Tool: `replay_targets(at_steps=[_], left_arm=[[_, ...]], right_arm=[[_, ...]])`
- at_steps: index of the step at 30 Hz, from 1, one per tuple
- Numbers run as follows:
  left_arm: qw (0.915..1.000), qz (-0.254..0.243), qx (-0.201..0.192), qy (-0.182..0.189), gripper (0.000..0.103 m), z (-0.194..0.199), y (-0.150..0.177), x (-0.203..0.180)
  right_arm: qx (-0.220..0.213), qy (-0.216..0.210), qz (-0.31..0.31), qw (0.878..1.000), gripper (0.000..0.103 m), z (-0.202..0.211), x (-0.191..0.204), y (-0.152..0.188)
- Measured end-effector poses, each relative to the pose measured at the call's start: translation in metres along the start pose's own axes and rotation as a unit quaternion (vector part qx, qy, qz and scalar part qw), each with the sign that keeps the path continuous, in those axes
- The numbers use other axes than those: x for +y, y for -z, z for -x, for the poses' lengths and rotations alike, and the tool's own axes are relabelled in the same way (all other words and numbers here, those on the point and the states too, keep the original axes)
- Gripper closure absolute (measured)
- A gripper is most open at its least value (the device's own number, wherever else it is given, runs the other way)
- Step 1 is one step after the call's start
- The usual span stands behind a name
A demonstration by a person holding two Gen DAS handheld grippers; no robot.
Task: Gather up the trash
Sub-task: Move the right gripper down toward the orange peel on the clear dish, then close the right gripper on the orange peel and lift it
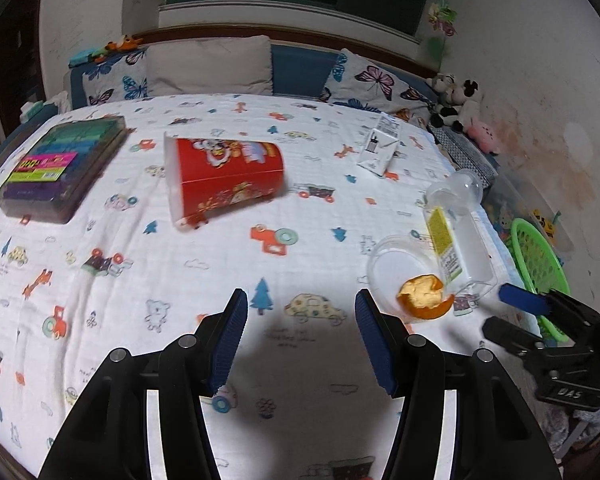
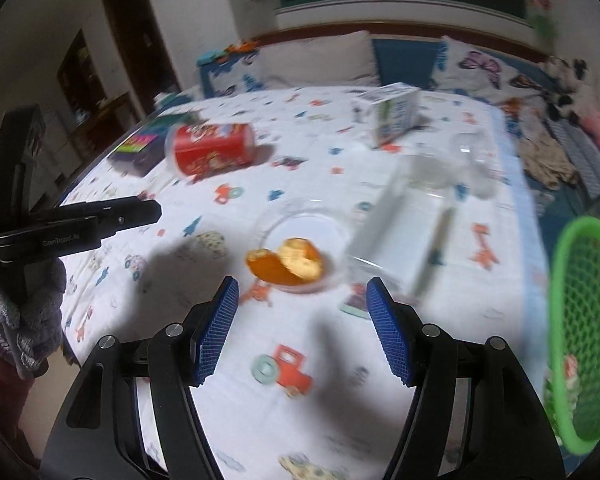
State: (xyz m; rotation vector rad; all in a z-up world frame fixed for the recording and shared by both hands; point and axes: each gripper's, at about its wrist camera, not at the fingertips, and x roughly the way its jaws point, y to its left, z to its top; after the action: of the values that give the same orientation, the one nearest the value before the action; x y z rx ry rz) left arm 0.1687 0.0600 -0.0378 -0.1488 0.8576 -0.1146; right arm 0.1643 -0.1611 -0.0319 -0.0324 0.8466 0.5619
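I'm holding both grippers over the near edge of the bed (image 1: 100, 280), which is wearing a white sheet with a car and tree print. My left gripper (image 1: 300, 312) is hanging with its jaws spread, nothing between the blue pads, only bare sheet under them. My right gripper (image 2: 302, 300) is also gaping wide and empty, pointing down at the orange peel (image 2: 288, 262).

The peel is sitting in a clear round lid (image 2: 300, 216) near the bed's right edge, just ahead of the right gripper. A clear plastic bottle (image 1: 460, 236) is lying on its side, touching the lid's far side. A red paper bucket (image 1: 224, 176) is lying tipped over mid-bed, well apart from the peel. A small white carton (image 1: 380, 146) is sitting toward the far right, and a dark box with bright labels (image 1: 60, 168) is lying along the left edge. A green mesh basket (image 2: 584, 340) is sitting just off the bed's right edge. The right view is blurring.
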Motion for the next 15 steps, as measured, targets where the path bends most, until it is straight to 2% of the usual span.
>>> replay_targets(at_steps=[4,15], left_arm=[[0.9999,0.011,0.002,-0.002,0.049,-0.001,0.002,0.010],[0.9996,0.028,0.004,0.001,0.049,-0.006,0.003,0.025]], right_arm=[[0.018,-0.013,0.010,1.000,0.038,-0.022,0.006,-0.007],[0.074,-0.018,0.084,0.993,0.038,-0.059,0.013,-0.027]])
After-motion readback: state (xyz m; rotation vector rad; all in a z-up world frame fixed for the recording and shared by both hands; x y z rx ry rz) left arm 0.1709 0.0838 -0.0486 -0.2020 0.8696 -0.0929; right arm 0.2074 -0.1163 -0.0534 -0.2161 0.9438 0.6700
